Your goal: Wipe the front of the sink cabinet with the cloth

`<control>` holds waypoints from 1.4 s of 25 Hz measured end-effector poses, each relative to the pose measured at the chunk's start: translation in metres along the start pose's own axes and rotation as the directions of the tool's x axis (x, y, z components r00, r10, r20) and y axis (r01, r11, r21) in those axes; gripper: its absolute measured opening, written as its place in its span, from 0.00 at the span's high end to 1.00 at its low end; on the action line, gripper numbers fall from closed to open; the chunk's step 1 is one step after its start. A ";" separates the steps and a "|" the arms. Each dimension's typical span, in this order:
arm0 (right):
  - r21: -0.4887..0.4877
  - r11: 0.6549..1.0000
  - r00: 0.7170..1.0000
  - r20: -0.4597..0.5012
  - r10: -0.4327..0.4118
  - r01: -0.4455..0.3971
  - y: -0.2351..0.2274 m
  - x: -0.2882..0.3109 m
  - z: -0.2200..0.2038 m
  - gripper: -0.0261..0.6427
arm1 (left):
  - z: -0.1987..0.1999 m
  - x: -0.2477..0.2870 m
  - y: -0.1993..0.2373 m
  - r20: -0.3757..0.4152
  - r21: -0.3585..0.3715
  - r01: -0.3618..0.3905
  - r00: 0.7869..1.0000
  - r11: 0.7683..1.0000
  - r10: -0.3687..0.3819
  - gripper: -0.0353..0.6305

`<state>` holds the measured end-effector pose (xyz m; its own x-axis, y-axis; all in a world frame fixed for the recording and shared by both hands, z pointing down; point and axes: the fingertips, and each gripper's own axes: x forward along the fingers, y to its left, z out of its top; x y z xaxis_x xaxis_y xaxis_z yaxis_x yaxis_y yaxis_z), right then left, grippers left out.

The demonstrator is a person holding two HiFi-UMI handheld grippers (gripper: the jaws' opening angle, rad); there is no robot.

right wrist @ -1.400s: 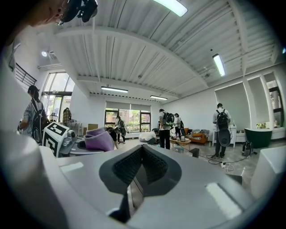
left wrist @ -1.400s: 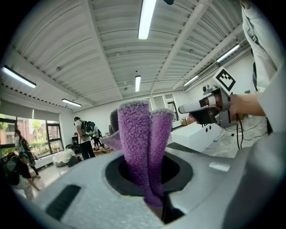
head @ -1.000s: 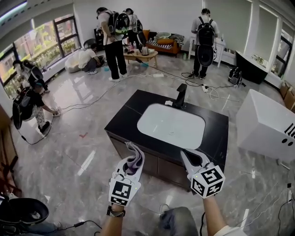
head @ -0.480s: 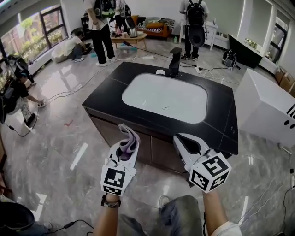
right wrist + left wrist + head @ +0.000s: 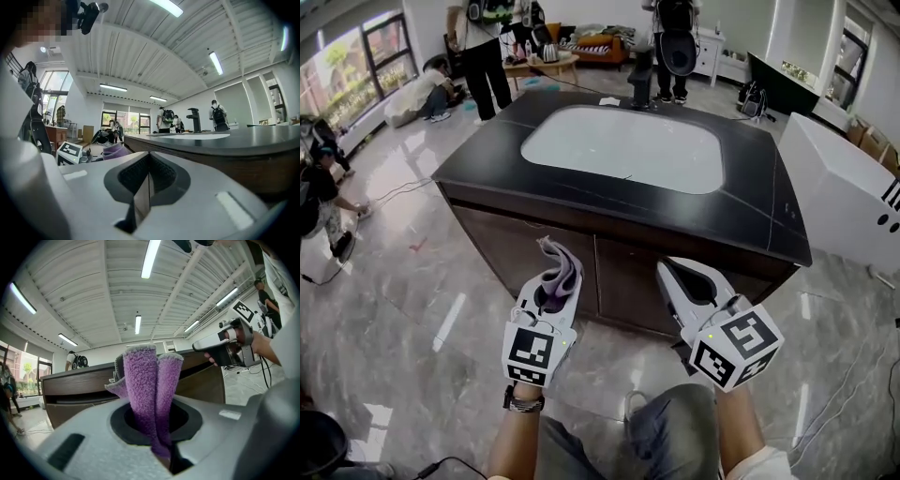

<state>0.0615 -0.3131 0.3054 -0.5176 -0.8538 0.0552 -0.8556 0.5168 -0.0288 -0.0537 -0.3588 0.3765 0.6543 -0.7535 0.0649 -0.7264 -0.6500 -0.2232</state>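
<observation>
Found the purple cloth [image 5: 150, 390] pinched in the left gripper [image 5: 551, 281], jaws clamped on its lower end, folds standing up past the tips. Held it low and close before the brown front of the sink cabinet [image 5: 525, 246]; could not tell whether touching. Held the right gripper [image 5: 680, 281] just beside it on the right at the same height, jaws pressed together with nothing between. Saw above both the black countertop [image 5: 755, 211] with its white basin [image 5: 623, 145] and dark faucet [image 5: 642, 66]. Noted a white box [image 5: 839, 202] to the right on the glossy floor [image 5: 394, 309], and several people [image 5: 478, 42] well beyond.
</observation>
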 end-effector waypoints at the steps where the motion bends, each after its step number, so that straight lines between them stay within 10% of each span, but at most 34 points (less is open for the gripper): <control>1: -0.002 1.000 1.000 0.004 -0.004 0.004 -0.002 0.000 -0.007 0.95 | -0.005 0.002 -0.002 0.004 0.004 0.002 1.000 1.000 -0.002 0.88; 11: 0.011 0.998 0.998 -0.009 -0.065 0.065 -0.017 -0.014 -0.065 0.95 | -0.046 0.026 -0.005 -0.007 -0.092 0.005 1.000 0.996 -0.006 0.88; 35: 0.019 0.971 0.970 -0.046 -0.239 0.240 -0.089 -0.075 -0.092 0.95 | -0.042 0.090 -0.042 -0.019 -0.060 0.045 0.999 0.997 -0.046 0.88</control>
<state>0.1766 -0.2892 0.3952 -0.2975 -0.9488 0.1064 -0.9547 0.2956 -0.0334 0.0269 -0.4039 0.4327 0.6827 -0.7246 0.0939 -0.7077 -0.6877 -0.1617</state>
